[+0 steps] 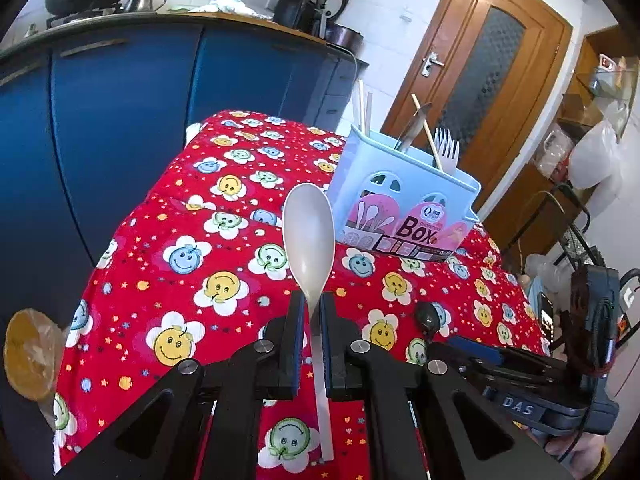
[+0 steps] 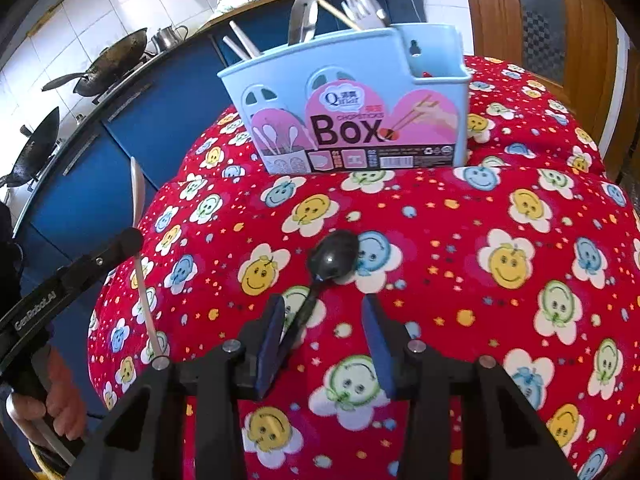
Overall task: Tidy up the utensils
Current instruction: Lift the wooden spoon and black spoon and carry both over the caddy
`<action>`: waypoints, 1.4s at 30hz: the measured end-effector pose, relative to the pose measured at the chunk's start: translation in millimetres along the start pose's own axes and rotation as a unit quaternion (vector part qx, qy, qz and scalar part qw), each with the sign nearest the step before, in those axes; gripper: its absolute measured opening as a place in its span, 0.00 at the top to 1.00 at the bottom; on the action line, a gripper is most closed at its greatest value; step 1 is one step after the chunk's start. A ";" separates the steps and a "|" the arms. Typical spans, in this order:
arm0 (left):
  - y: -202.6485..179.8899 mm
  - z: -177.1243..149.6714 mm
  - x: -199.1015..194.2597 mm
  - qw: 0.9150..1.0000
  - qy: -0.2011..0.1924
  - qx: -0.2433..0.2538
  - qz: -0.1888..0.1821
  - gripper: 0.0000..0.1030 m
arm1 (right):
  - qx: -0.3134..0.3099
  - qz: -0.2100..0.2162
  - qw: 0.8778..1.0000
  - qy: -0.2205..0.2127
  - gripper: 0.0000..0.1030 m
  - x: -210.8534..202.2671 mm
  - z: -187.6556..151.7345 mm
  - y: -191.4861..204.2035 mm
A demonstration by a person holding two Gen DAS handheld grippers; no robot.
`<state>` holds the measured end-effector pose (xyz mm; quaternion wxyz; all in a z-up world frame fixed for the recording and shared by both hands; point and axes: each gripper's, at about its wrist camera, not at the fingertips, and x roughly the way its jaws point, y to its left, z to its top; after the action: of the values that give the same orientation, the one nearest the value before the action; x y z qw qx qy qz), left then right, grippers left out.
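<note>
- The left gripper (image 1: pixel 311 312) is clamped on the thin neck of a white plastic spoon (image 1: pixel 309 232), bowl up and handle trailing down between the fingers. Gripping at the neck keeps the long spoon from swinging, and I judge it is being carried toward the holder.
- The light blue chopsticks box (image 2: pixel 424 92) stands upright at the far side of the table on the red smiley-flower tablecloth (image 2: pixel 440 264). Tall items stand upright in it: white chopsticks (image 2: pixel 240 42), a metal utensil (image 2: pixel 302 12), a wooden stick and a white plastic fork (image 2: pixel 362 8).
- The right gripper (image 2: pixel 324 328) hangs over a black spoon (image 2: pixel 334 258) lying on the cloth, bowl pointing toward the box. The fingers stand half apart, with the handle just beside the left-hand pad (image 2: pixel 270 340); the other pad is clear of it, so nothing is gripped yet.
- The black spoon's handle end disappears under that pad, so I cannot tell whether they actually touch.
- The box's inner dividers are hidden behind its front wall; which compartment holds what is unclear.
- The metal utensil's lower part is inside the box, so I cannot name its kind.
- In the right wrist view, the white spoon shows only edge-on at the left.
</note>
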<state>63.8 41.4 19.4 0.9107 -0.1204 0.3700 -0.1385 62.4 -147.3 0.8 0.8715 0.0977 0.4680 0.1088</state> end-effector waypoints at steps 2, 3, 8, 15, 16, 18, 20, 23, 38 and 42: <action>1.5 -0.1 -0.4 1.000 -0.002 -0.002 -0.003 0.93 | -0.006 -0.009 1.000 0.001 0.57 3.7 1.4 4.2; 2.1 0.1 -0.6 1.000 -0.003 -0.002 -0.006 0.93 | -0.009 -0.016 1.000 0.001 0.58 5.4 2.4 6.4; 1.1 0.1 -1.8 1.000 -0.009 0.001 -0.013 0.93 | -0.022 -0.049 0.999 0.002 0.69 11.6 7.0 11.5; -2.1 -1.2 -0.7 1.000 -0.008 0.002 -0.019 0.93 | -0.005 -0.044 0.999 -0.012 0.92 9.1 9.0 -4.1; -3.2 -1.0 -1.2 1.000 -0.009 0.003 -0.020 0.93 | -0.001 -0.036 0.999 -0.015 0.92 7.1 8.3 -7.0; -6.1 -1.1 -2.5 1.000 -0.013 0.007 -0.023 0.93 | 0.007 -0.018 1.000 -0.024 0.92 2.4 5.9 -12.0; -9.0 -0.6 -3.7 0.999 -0.017 0.011 -0.028 0.93 | 0.007 -0.006 0.999 -0.037 0.92 -2.9 3.0 -12.5; -13.9 0.0 -5.5 0.999 -0.024 0.017 -0.035 0.93 | 0.001 0.004 0.998 -0.063 0.92 -15.1 -1.3 -13.8; -41.3 14.0 -13.0 0.995 -0.066 0.037 -0.064 0.93 | -0.008 0.033 0.985 -0.171 0.92 -66.9 -2.8 -30.2; -50.1 24.4 -14.4 0.994 -0.081 0.046 -0.065 0.93 | -0.007 0.038 0.982 -0.187 0.92 -72.9 0.8 -35.3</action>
<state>63.0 2.4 61.7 0.9313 -0.1129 0.2799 -0.2037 27.4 -201.7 49.5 0.9394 0.1284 0.2922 0.1250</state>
